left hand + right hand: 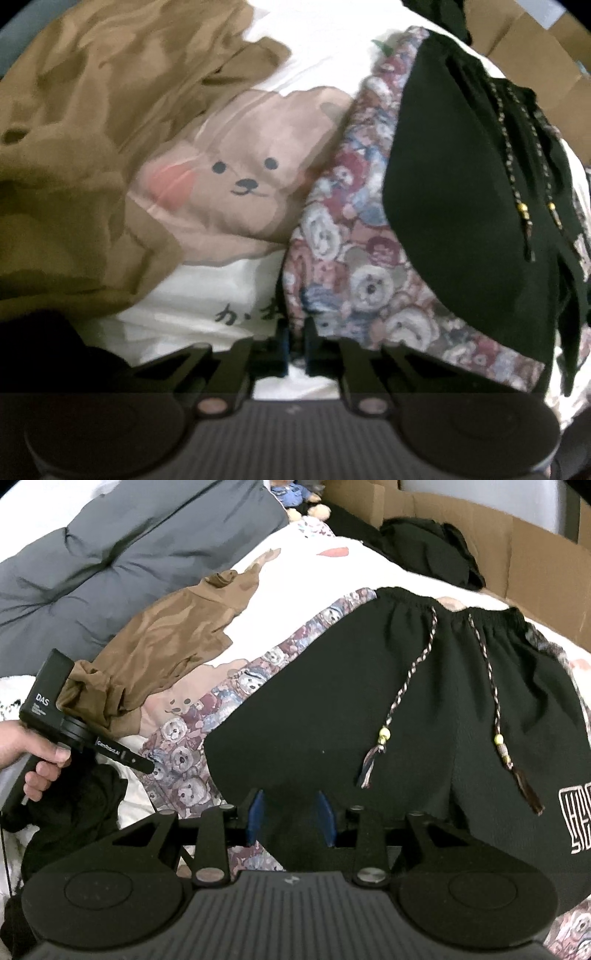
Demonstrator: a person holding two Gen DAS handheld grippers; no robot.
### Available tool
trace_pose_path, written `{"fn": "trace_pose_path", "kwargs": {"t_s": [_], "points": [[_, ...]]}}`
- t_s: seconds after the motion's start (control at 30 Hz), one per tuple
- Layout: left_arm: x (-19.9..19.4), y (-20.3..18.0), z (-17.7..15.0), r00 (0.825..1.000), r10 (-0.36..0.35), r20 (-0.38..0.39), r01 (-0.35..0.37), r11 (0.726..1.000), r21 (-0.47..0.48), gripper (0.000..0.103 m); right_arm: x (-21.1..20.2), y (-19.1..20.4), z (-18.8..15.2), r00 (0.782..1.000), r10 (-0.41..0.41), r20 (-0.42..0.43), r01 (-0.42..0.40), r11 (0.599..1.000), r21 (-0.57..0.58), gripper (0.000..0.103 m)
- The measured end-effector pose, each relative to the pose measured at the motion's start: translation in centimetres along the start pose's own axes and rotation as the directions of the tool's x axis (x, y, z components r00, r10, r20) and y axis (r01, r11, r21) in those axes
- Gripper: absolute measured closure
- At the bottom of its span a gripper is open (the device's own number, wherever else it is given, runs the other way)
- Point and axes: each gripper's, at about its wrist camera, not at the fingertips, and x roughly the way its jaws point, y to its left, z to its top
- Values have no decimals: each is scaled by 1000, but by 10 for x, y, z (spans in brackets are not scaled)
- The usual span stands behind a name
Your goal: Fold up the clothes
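Observation:
Black shorts [369, 720] with braided drawstrings [406, 686] lie flat on the bed, bordered by bear-patterned fabric [184, 760]. My right gripper [290, 819] is at the shorts' near hem, its blue pads shut on a bunch of the black cloth. My left gripper [146, 767], held by a hand [37, 757], points steeply down at the patterned edge. In the left wrist view my left gripper [295, 343] is shut, with the edge of the patterned fabric [351, 258] pinched between its fingers. The shorts [443, 184] lie to the right there.
A brown garment [155, 646] lies crumpled left of the shorts and drapes over the left gripper's body. Under it all is a white sheet [236, 177] with a bear print. A grey duvet [110, 546], cardboard boxes [517, 561], dark clothes [432, 542] and another black garment [74, 812] surround them.

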Motion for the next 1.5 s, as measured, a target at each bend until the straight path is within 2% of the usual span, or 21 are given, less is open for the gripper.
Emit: {"fn": "trace_pose_path", "kwargs": {"t_s": [0.23, 0.4, 0.57, 0.7, 0.77, 0.83, 0.97, 1.5], "points": [[-25, 0, 19, 996, -79, 40, 79, 997, -10, 96, 5, 14, 6, 1000, 4, -16, -5, 999, -39, 66], [-40, -1, 42, 992, -126, 24, 126, 992, -17, 96, 10, 36, 10, 999, 50, -6, -50, 997, -64, 65], [-52, -5, 47, 984, -172, 38, 172, 985, -17, 96, 14, 60, 18, 995, 95, 22, -93, 991, -96, 51], [-55, -15, 51, 978, -207, 39, 207, 978, -3, 96, 18, 86, 27, 994, 94, 61, -83, 983, -164, 40], [-58, -18, 53, 974, -224, 40, 224, 975, 5, 96, 23, 100, 31, 993, 90, 75, -74, 977, -201, 38], [-63, -21, 55, 964, -265, 38, 265, 964, 14, 96, 30, 112, 36, 993, 93, 76, -73, 969, -234, 34], [-72, -22, 59, 952, -302, 50, 301, 953, 17, 96, 44, 130, 42, 992, 108, 70, -87, 963, -253, 32], [-80, -45, 64, 911, -410, 40, 409, 912, 35, 96, 53, 142, 51, 996, 22, 90, 4, 960, -280, 33]]}}
